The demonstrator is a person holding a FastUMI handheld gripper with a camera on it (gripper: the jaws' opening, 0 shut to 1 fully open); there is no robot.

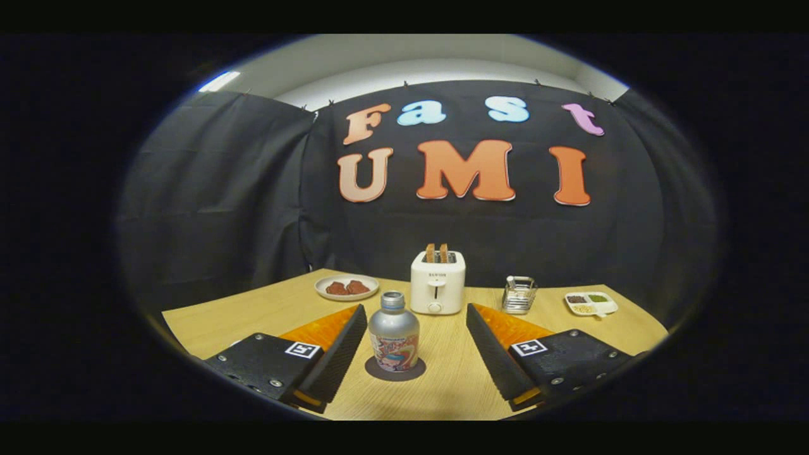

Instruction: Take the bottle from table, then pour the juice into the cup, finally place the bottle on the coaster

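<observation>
The tongs (414, 354) are gaping wide apart around the juice bottle (394, 332), touching nothing; it is standing upright on the dark coaster (396, 373) mid-tabletop (455, 379).

Gripper (417, 316): 2 long wedge-shaped fingers (344, 347), black ribbed pads, orange outer sides.
Mounts: black textured blocks, silver screws.
Markings: 1 square black-and-white tag per block.

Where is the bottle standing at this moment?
In the gripper view, the bottle stands upright on the dark coaster, between the open gripper fingers without touching them. The white toaster is just beyond it.
</observation>
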